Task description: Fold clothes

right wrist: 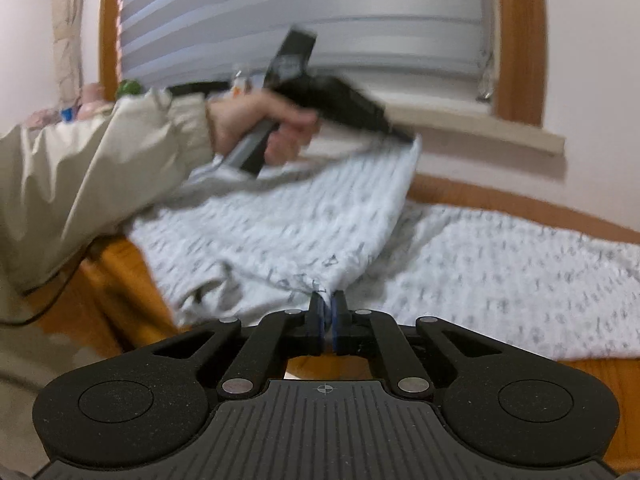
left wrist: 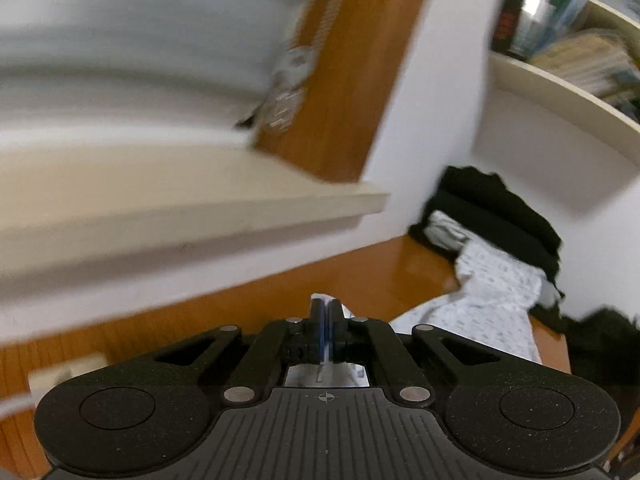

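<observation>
A white garment with small grey marks [right wrist: 500, 264] lies stretched across the wooden table [right wrist: 592, 376]. My right gripper [right wrist: 328, 300] is shut on its near edge and holds it up. My left gripper [right wrist: 404, 138], seen blurred in the right wrist view, is raised near the window sill and holds another corner, so part of the cloth hangs lifted between the two. In the left wrist view my left gripper [left wrist: 327, 308] is shut on a bit of the white cloth, and the rest of the garment [left wrist: 492, 292] trails to the right.
A pile of black clothes [left wrist: 500, 208] lies at the table's far end by the wall. A cream window sill [left wrist: 192, 204] and blinds [right wrist: 304, 12] are behind the table. Shelves with books [left wrist: 580, 60] hang at the right. A cable [right wrist: 60, 288] runs by my left sleeve.
</observation>
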`<state>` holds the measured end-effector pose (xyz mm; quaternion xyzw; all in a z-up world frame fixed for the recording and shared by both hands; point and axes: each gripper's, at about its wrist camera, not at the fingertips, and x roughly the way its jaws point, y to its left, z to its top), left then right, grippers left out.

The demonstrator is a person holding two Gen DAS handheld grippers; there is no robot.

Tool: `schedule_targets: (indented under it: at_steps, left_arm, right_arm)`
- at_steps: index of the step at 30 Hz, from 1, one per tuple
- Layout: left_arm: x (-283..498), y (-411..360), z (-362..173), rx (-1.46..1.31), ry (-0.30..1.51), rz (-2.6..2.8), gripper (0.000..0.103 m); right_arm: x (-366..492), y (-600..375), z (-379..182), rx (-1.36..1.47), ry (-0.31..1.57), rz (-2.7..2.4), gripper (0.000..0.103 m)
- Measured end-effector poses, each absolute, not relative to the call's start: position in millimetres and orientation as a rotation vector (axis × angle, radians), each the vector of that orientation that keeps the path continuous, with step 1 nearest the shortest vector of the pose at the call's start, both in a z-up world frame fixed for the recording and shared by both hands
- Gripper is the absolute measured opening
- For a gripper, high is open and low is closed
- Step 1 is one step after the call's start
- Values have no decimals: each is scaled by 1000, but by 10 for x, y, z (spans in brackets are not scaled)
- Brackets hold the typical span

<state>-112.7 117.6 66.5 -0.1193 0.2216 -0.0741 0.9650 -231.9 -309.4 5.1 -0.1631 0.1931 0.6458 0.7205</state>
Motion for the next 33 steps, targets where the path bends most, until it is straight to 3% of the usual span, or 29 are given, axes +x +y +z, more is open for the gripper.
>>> schedule_targets:
  at_steps: [1, 3, 4, 5, 10, 15, 21, 23, 28, 30, 33]
  left_arm:
    - [-1129, 1130, 688, -223, 442, -143, 4]
    - [-1109, 1036, 702, -192, 451, -150, 23]
    - [-1106, 1015, 701, -188, 461, -143, 38]
    - [-1133, 1023, 699, -187, 466, -129, 42]
    - [-1402, 1210, 674, -207, 518, -52, 46]
    - [-1910, 1462, 610, -110, 571, 31, 55]
    - [-2485, 1750, 636, -99, 572, 141, 57]
    - [-2652, 1784, 683, -93, 558, 165, 62]
    - [-2813, 1717, 725, -95, 552, 178, 65]
    - [-2767, 1621, 709, -106, 556, 150, 66]
    - [-2616, 1410, 650, -96, 551, 88, 69]
  right_arm:
    - [-2328, -3124, 61, -374, 432, 1429, 5]
    - [-2344, -3164, 73, -390, 437, 1429, 5]
    - [-2346, -3166, 68, -391, 449, 1433, 5]
    - [-2349, -3157, 56, -396, 466, 1441, 5]
    - [-2330, -3170, 87, -395, 476, 1447, 8]
    - [-2158, -3197, 203, -317, 423, 1413, 29]
    - [-2059, -3057, 316, -202, 353, 1449, 38]
    - [-2039, -2973, 332, -169, 354, 1482, 41]
    - [-2060, -2681, 179, -223, 398, 1500, 39]
    - [-2085, -2594, 67, -283, 460, 1513, 20]
    - [-2190, -2615, -51, -352, 455, 1529, 21]
